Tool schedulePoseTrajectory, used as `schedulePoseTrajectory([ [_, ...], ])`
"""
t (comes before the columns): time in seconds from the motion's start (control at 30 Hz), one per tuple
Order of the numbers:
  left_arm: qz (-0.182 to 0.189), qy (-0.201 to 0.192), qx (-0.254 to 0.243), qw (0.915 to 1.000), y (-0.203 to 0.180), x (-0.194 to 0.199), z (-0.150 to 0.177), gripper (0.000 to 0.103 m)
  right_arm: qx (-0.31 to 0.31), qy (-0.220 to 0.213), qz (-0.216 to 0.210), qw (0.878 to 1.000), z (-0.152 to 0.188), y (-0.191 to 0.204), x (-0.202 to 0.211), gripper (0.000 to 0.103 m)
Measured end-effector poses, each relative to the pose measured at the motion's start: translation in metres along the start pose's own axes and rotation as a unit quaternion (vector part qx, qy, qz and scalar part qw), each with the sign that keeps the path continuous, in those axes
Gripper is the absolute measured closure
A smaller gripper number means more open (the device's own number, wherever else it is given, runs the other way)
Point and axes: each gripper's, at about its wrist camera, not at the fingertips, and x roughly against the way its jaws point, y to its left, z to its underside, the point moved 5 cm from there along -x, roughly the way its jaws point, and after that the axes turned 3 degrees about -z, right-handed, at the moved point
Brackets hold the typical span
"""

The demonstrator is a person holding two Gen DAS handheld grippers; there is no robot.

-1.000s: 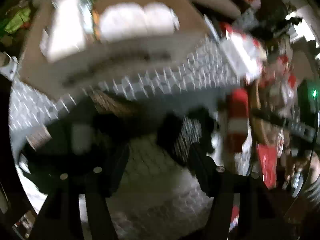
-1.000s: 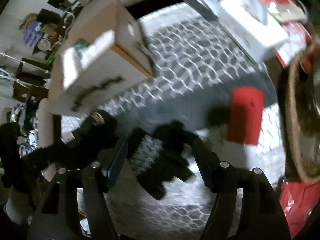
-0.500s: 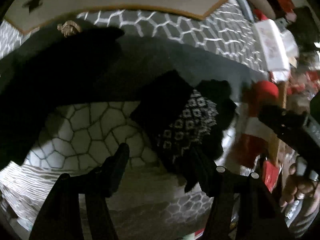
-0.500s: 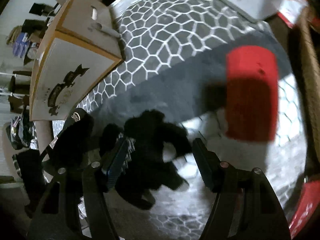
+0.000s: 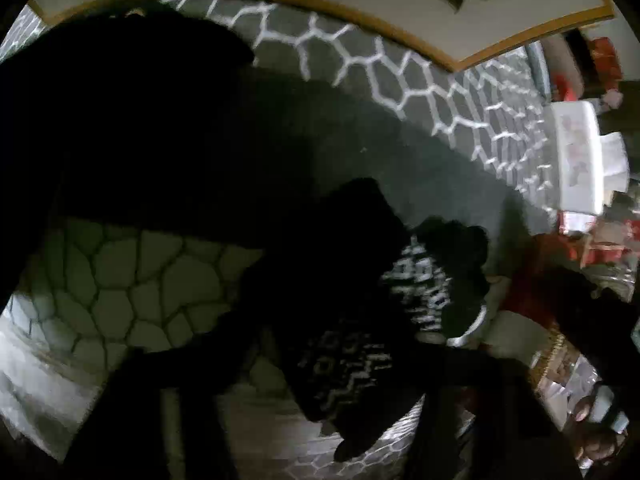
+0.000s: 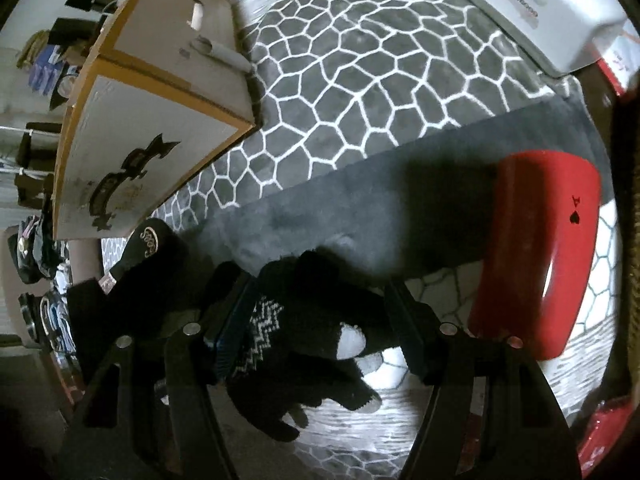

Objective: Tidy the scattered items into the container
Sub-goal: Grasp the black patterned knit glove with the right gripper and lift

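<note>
A black knitted glove with a white zigzag pattern (image 6: 304, 340) lies on the grey honeycomb rug (image 6: 360, 80). My right gripper (image 6: 320, 312) is open, low over it, one finger on each side. In the left wrist view the same glove (image 5: 360, 320) lies between the fingers of my open left gripper (image 5: 332, 352), which show only as dark shapes. A black cap with a gold logo (image 6: 144, 248) lies to the left. A cardboard box (image 6: 152, 120) stands beyond it. A red cylinder (image 6: 540, 264) lies at the right.
A white box with pink print (image 6: 532, 4) lies at the rug's far right edge. A woven basket rim (image 6: 628, 240) and red packages sit at the right. Clutter lines the left side. The other hand and gripper show at lower right in the left wrist view (image 5: 596, 424).
Both grippers have dropped toward the rug and closed in on the glove. The box has slid to the upper edge of the left wrist view.
</note>
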Motion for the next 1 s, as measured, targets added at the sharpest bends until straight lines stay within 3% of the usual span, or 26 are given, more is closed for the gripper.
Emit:
schedulePoseTrajectory([
  [0.07, 0.001, -0.009, -0.005, 0.9999, 0.001, 0.009, 0.002, 0.090, -0.001, -0.004, -0.001, 1.000, 0.002, 0.000, 0.004, 0.039],
  [0.2, 0.028, -0.035, -0.029, 0.9986, 0.003, 0.048, 0.006, 0.091, -0.016, -0.013, -0.013, 1.000, 0.003, -0.002, 0.015, 0.039],
  [0.3, 0.052, -0.060, -0.083, 0.9933, 0.000, 0.097, 0.019, 0.091, -0.023, -0.018, -0.020, 0.999, 0.003, -0.001, 0.023, 0.039],
  [0.47, 0.001, -0.076, -0.164, 0.9835, 0.024, 0.132, 0.050, 0.091, -0.003, -0.006, -0.032, 0.999, 0.012, 0.014, 0.026, 0.039],
  [0.7, -0.021, -0.051, -0.136, 0.9892, 0.076, 0.137, 0.075, 0.091, 0.031, 0.028, -0.020, 0.999, 0.037, 0.040, -0.001, 0.039],
  [0.83, -0.016, -0.050, -0.126, 0.9906, 0.086, 0.146, 0.084, 0.091, 0.118, 0.048, 0.013, 0.992, 0.055, 0.070, -0.021, 0.039],
  [1.0, -0.014, -0.056, -0.121, 0.9910, 0.098, 0.156, 0.092, 0.091, 0.267, 0.090, 0.057, 0.958, 0.092, 0.114, -0.054, 0.047],
])
